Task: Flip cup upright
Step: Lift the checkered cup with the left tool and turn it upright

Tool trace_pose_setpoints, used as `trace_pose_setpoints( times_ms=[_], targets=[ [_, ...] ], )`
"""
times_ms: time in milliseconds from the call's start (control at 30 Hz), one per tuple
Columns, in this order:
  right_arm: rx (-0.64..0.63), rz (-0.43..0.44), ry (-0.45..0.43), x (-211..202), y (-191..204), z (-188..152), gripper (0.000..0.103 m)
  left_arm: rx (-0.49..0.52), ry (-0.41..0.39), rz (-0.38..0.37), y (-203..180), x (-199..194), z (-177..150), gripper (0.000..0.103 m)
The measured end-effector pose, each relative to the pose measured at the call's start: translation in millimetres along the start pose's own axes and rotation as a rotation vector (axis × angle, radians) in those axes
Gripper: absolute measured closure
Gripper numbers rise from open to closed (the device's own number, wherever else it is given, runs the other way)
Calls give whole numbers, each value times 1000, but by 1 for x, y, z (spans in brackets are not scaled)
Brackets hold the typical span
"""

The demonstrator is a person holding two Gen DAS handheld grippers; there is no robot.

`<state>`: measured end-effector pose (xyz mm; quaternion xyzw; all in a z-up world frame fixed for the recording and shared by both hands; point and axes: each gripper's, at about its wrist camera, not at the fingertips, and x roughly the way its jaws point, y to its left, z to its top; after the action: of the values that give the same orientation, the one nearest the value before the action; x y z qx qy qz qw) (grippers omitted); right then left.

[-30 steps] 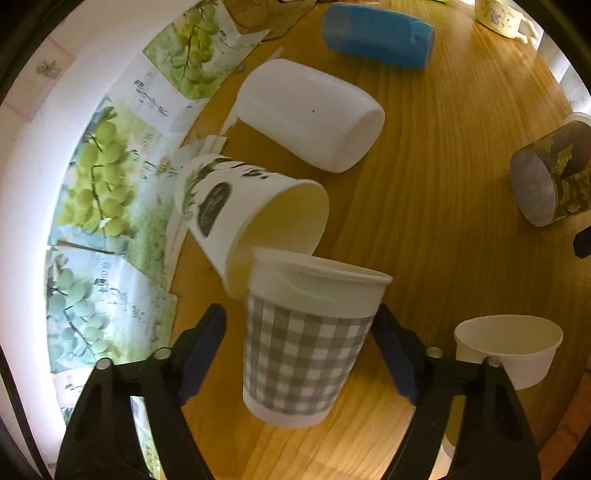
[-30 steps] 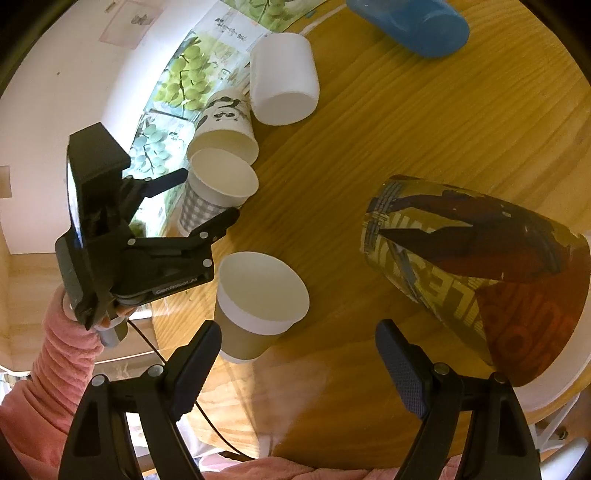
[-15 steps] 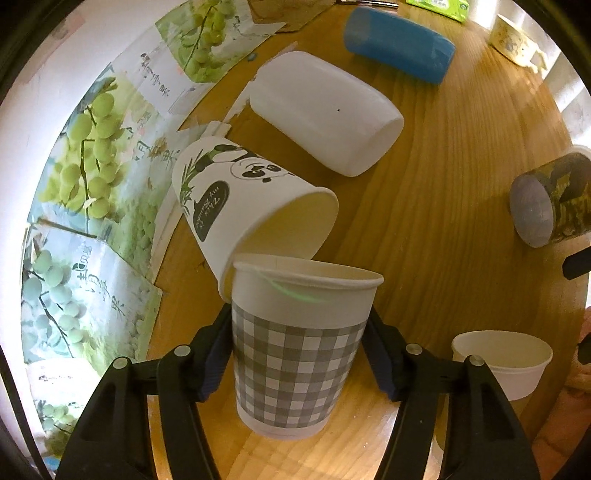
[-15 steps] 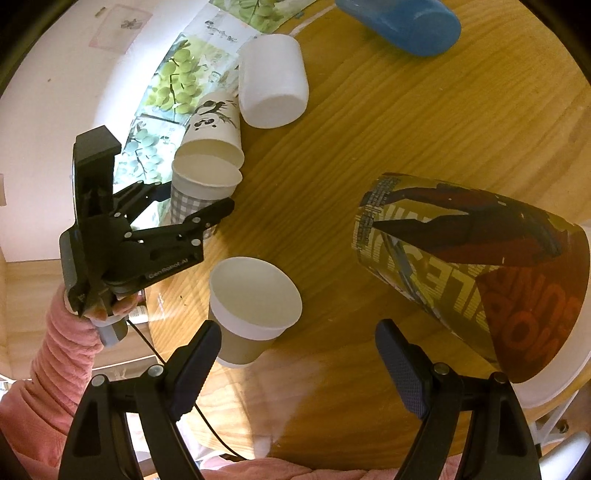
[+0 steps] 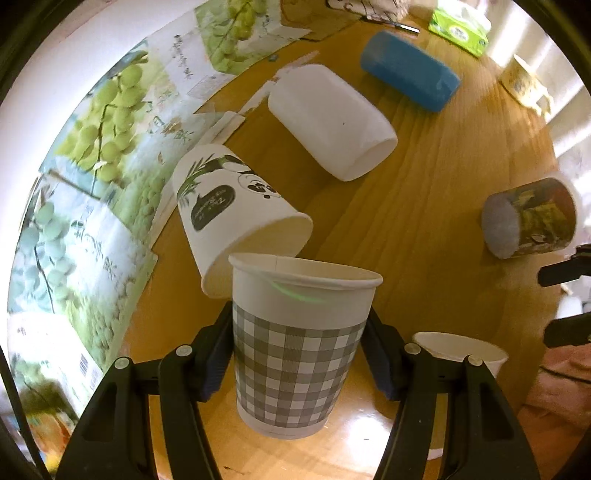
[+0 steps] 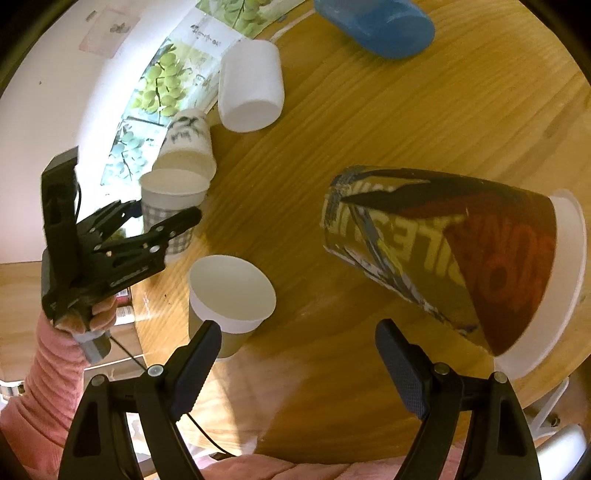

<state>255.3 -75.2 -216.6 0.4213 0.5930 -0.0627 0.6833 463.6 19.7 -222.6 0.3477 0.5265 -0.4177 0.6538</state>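
At the near left of the table (image 5: 424, 229), the left hand-held gripper (image 5: 299, 354), open a second ago, now clamps the upright checked cup (image 5: 291, 354). The right hand-held gripper (image 6: 299, 362) stays open, holding nothing.

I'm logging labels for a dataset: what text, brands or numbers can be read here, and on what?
"OLE": upside-down fragment on the dark printed cup lying on its side; other letters there are cut off.
Speech bubble on the panda cup: script too small to read.
Grape posters: large characters, blurred.
Left gripper: embossed lettering, unreadable.
Green tissue box: unreadable.
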Motion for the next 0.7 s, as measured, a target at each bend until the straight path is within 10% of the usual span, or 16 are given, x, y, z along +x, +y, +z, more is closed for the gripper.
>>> trace_pose_setpoints(
  times_ms=[700],
  targets=[
    [-192,20,-19,-43,-17,7,17,-430,-42,-10,-51,-65,-30,37]
  ],
)
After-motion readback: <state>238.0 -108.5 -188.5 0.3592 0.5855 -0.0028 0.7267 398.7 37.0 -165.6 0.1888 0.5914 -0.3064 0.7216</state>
